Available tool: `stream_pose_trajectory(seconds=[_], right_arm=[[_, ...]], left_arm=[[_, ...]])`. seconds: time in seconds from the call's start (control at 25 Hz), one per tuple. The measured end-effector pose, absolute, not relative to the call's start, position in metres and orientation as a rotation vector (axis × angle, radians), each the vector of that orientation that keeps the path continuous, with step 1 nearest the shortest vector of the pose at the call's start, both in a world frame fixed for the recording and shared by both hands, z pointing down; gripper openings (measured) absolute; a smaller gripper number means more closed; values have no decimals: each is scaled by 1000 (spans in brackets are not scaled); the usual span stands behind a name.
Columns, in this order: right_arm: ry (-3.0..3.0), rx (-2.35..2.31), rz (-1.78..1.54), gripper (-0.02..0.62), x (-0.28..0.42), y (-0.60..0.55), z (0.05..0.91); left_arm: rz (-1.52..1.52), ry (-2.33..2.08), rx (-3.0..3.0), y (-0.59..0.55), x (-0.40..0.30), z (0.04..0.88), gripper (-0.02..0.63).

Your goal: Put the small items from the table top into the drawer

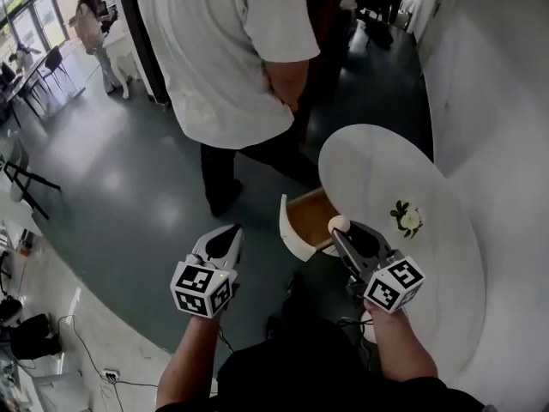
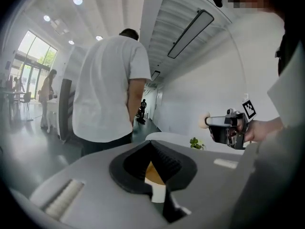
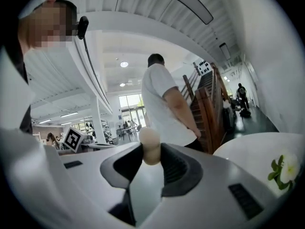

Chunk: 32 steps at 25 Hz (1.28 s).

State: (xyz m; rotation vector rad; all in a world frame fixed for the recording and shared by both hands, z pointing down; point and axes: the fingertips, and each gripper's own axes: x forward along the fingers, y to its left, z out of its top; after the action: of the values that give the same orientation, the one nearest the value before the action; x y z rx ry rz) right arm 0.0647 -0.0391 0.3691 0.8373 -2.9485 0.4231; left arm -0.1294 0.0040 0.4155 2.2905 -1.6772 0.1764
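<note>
A round white table point(image 1: 446, 256) has a drawer point(image 1: 310, 211) pulled out at its left side, with a wooden inside and a white front. My right gripper point(image 1: 340, 230) is shut on a small cream rounded item point(image 1: 339, 223), held over the drawer's near right corner. In the right gripper view the item point(image 3: 149, 147) sits pinched between the ribbed pads point(image 3: 174, 168). My left gripper point(image 1: 233, 232) hangs left of the drawer above the floor, shut and holding nothing, its tips touching point(image 2: 152, 147). A small white flower with green leaves point(image 1: 407, 218) lies on the table top.
A person in a white T-shirt and dark trousers point(image 1: 232, 58) stands just beyond the drawer. Another person point(image 1: 90, 24) is far off at the top left. A white wall point(image 1: 506, 101) curves behind the table. Cables and a dark bag point(image 1: 33, 335) lie on the floor at the lower left.
</note>
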Motion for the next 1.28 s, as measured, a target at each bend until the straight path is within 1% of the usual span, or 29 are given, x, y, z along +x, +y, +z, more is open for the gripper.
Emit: stream_pose_trajectory(seconds=[0.08, 0.24, 0.48, 0.72, 0.92, 1.28], right_arm=[[-2954, 823, 452, 113, 57, -61, 382], [-2952, 786, 505, 114, 43, -134, 403], [-2923, 776, 570, 112, 37, -198, 421], [-2913, 756, 591, 113, 35, -233, 430], [-2921, 770, 581, 113, 36, -243, 429], [-2860, 870, 590, 113, 28, -258, 443]], left_arm=[[197, -1682, 2270, -14, -137, 427, 11], [220, -1686, 2237, -84, -147, 441, 11], [265, -1620, 2239, -153, -137, 450, 11], [282, -1572, 2262, -199, -123, 456, 11], [284, -1550, 2276, -211, -116, 459, 11], [268, -1472, 2317, -240, -127, 470, 11]])
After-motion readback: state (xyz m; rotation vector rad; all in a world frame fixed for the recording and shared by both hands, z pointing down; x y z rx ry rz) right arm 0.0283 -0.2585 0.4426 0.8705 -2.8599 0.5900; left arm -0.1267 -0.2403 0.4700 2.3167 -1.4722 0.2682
